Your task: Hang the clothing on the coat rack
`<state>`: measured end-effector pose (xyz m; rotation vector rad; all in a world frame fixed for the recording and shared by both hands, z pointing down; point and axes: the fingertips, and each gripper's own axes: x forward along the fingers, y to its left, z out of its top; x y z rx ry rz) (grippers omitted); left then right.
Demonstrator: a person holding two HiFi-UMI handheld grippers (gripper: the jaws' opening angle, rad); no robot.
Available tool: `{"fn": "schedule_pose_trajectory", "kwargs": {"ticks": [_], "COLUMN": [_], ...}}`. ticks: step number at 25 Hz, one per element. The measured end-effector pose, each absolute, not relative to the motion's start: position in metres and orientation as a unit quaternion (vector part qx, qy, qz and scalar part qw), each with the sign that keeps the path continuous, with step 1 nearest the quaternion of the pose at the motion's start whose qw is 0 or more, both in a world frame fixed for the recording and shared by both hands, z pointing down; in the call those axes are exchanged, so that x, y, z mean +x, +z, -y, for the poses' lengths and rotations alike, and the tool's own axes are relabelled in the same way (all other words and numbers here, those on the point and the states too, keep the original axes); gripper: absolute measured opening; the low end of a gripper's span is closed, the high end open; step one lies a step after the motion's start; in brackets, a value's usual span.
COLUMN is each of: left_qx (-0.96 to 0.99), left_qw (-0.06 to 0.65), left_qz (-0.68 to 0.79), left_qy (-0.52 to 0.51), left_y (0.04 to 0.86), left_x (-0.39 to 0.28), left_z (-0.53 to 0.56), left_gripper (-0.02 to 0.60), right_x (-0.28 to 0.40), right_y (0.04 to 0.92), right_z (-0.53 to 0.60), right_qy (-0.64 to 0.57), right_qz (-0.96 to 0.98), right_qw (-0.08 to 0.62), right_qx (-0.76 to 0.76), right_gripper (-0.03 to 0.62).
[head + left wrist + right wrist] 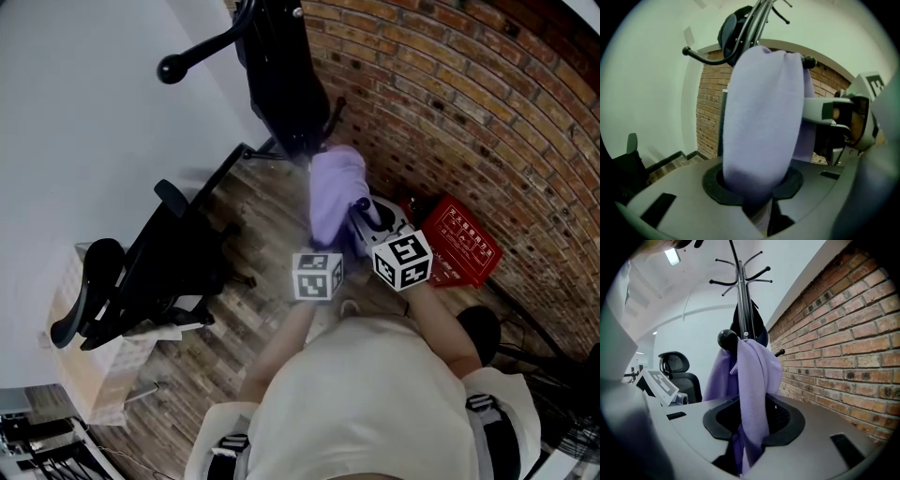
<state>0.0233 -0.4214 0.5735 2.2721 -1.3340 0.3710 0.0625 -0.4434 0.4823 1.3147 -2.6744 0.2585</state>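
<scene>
A purple garment [336,192] hangs beside the black coat rack [281,75], near the brick wall. In the right gripper view the garment [752,380] drapes over a ball-tipped peg [726,338] of the rack [739,291]. From there it falls through my right gripper [740,460], whose jaws stand a little apart with a dark gap beside the cloth. My left gripper [761,213] is shut on the lower end of the garment [761,126], which fills most of its view. In the head view both grippers, left [328,248] and right [361,214], are at the garment.
A dark garment [286,89] also hangs on the rack. A black office chair [159,262] stands at the left, a red box [459,242] lies against the brick wall [469,103], and a pale box [84,375] sits by the white wall.
</scene>
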Motion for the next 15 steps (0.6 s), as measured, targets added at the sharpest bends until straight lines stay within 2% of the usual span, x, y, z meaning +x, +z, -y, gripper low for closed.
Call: {"fn": "schedule_pose_trajectory", "kwargs": {"ticks": [5, 7, 10, 15], "left_qx": [0.829, 0.826, 0.822, 0.825], "left_qw": [0.246, 0.25, 0.249, 0.247], "left_qz": [0.484, 0.488, 0.497, 0.499], "left_qy": [0.13, 0.129, 0.124, 0.096], "left_y": [0.571, 0.571, 0.568, 0.557], "left_x": [0.015, 0.009, -0.001, -0.015], "left_z": [0.412, 0.408, 0.401, 0.387], "left_gripper": [0.237, 0.274, 0.296, 0.296], "right_x": [0.067, 0.073, 0.08, 0.087], "right_y": [0.481, 0.481, 0.48, 0.48], "right_z": [0.434, 0.431, 0.423, 0.405], "right_qy": [0.085, 0.086, 0.089, 0.093], "right_qz": [0.885, 0.88, 0.871, 0.858], "right_qw": [0.074, 0.073, 0.072, 0.076], "right_qx": [0.452, 0.462, 0.477, 0.499], "right_gripper": [0.118, 0.129, 0.141, 0.147]}}
